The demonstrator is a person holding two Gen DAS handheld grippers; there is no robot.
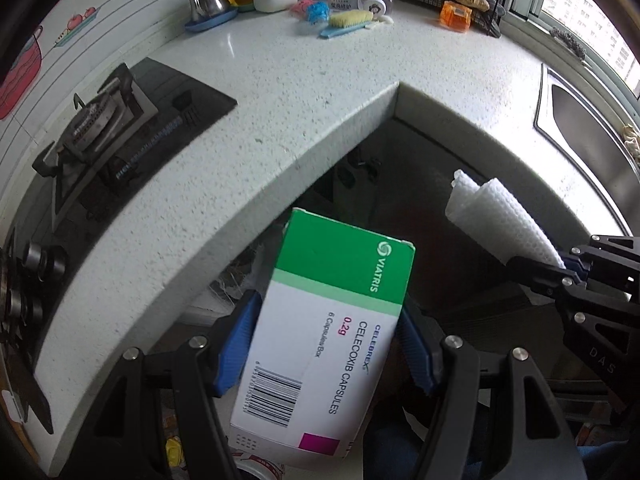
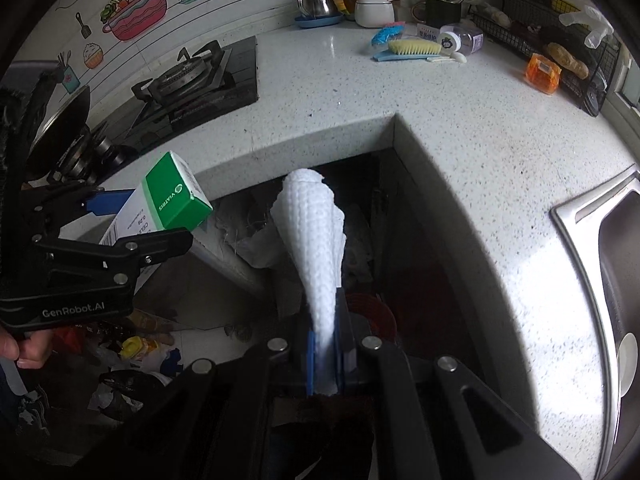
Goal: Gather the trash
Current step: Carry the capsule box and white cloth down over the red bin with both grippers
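My left gripper [image 1: 326,344] is shut on a green and white medicine box [image 1: 324,328] and holds it in the air in front of the counter's inner corner. The box also shows in the right wrist view [image 2: 172,204], at the left. My right gripper [image 2: 326,356] is shut on a rolled white paper towel [image 2: 316,240] that sticks up and forward. The towel shows in the left wrist view [image 1: 496,216], at the right. Both grippers hover below the countertop edge, over the floor.
An L-shaped white speckled countertop [image 1: 280,92] wraps around. A gas stove [image 1: 104,132] is at the left and a steel sink [image 2: 616,280] at the right. A brush [image 2: 412,48], jars and a kettle [image 2: 316,0] stand at the back. Mixed trash [image 2: 132,352] lies on the floor.
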